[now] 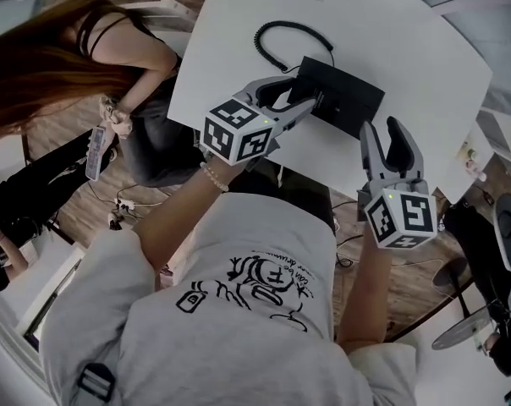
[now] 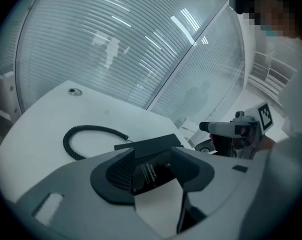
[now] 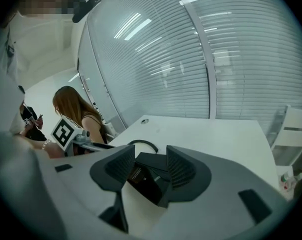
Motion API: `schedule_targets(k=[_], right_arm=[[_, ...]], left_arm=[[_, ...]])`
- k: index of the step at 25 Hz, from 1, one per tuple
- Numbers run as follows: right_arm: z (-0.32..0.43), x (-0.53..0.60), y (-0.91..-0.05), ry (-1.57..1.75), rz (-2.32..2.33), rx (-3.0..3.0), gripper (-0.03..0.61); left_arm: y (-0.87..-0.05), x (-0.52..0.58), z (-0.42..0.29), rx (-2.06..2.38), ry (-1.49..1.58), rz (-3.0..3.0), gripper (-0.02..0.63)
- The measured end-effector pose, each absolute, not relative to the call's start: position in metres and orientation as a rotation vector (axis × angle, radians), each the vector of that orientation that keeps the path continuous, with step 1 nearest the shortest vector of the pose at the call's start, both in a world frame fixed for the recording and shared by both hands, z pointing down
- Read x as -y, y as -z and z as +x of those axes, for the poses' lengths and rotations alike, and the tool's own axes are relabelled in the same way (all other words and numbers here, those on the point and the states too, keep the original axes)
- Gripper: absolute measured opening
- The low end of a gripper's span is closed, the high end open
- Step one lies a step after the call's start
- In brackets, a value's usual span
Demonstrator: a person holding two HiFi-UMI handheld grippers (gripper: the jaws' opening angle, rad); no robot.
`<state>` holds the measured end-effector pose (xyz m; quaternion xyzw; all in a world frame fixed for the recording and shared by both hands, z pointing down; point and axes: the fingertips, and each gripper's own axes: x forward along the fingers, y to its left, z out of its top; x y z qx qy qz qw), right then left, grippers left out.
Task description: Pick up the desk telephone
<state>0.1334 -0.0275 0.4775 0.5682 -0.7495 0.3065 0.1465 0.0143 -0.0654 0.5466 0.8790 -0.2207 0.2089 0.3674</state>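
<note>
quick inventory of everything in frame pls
table: 1, white, centre.
desk telephone: 1, black, on the table's near side.
coiled cord: 1, black, on the table beyond the telephone.
other person: 1, long hair, left of the table.
floor: wood, around the table.
left hand-held gripper: 1, grey, jaws apart at the telephone's left end.
right hand-held gripper: 1, grey, jaws apart by the telephone's right end, gripping nothing.

The head view looks steeply down onto the white table [image 1: 239,57]. Both gripper views sit low and close at its near edge, facing across to the far side, and share the black telephone [image 2: 152,145].
</note>
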Motion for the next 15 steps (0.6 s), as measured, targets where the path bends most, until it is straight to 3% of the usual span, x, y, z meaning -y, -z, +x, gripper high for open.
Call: schedule_targets(k=[15], right_arm=[[0.141, 0.022, -0.562, -1.069, 1.639, 2.040, 0.223]], left_arm=[[-0.619, 0.063, 0.013, 0.525, -0.527, 2.096, 0.263]])
